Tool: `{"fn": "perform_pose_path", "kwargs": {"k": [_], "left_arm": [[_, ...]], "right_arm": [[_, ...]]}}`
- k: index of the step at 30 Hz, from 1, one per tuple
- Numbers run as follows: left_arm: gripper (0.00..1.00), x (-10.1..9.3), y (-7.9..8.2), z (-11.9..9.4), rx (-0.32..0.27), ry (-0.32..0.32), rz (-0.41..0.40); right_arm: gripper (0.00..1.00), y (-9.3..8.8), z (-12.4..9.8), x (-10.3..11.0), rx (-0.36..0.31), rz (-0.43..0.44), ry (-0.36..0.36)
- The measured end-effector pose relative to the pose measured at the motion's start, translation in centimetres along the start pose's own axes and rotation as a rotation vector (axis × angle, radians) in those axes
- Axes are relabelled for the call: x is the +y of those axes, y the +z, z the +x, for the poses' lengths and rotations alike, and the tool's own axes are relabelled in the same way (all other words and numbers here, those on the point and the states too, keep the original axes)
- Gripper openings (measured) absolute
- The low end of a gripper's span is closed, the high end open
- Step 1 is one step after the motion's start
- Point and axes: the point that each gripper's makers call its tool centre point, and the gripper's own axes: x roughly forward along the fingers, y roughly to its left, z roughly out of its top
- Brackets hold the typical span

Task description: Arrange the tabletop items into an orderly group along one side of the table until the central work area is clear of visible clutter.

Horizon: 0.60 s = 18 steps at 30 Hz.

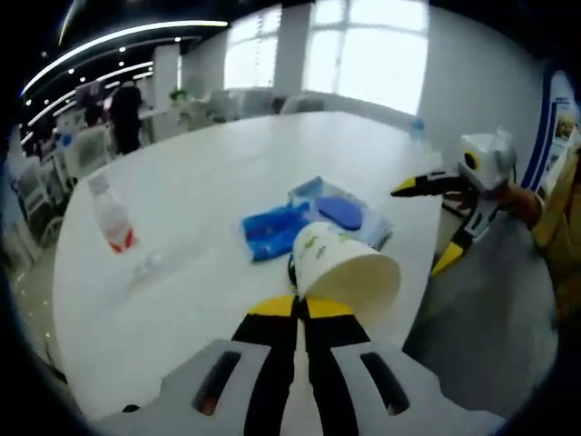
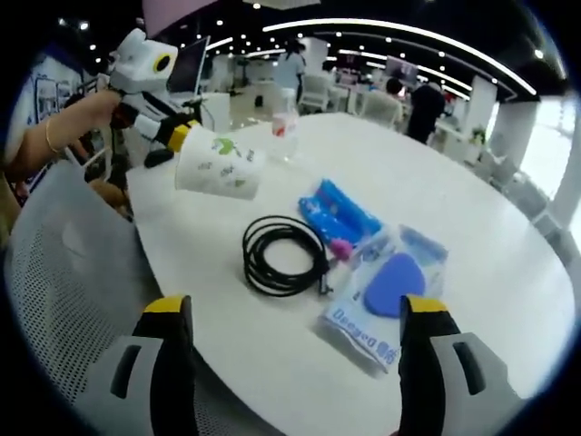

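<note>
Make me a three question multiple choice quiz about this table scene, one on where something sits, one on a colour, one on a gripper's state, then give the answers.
1. Where does the coiled black cable lie?
A. on the white table, beside the blue packets
B. on the mesh chair
C. inside the cup

2. What colour is the round pad in the clear packet?
A. red
B. blue
C. yellow

3. How does the left gripper stand?
A. open over the bottle
B. shut on the paper cup
C. open and empty

Answers:
1 A, the right gripper view shows the coil on the tabletop next to the blue packet.
2 B, the disc seen through the plastic is blue.
3 B, its jaws pinch the cup's rim and the cup hangs tilted above the table.
</note>
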Motion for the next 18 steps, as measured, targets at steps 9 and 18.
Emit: {"fn": "perform_pose_path", "kwargs": {"k": [9, 18], "left_arm": [[0.00, -2.6, 0.6, 0.5, 0.009, -0.092, 0.037], [0.00, -4.7, 0.6, 1.0, 0.033, -0.164, 0.078]], "right_arm": [[0.86, 1.0, -0.1, 0.3, -0.049, -0.070, 0.008], [0.81, 1.5, 0.0, 1.0, -0.069, -0.115, 0.035]]}}
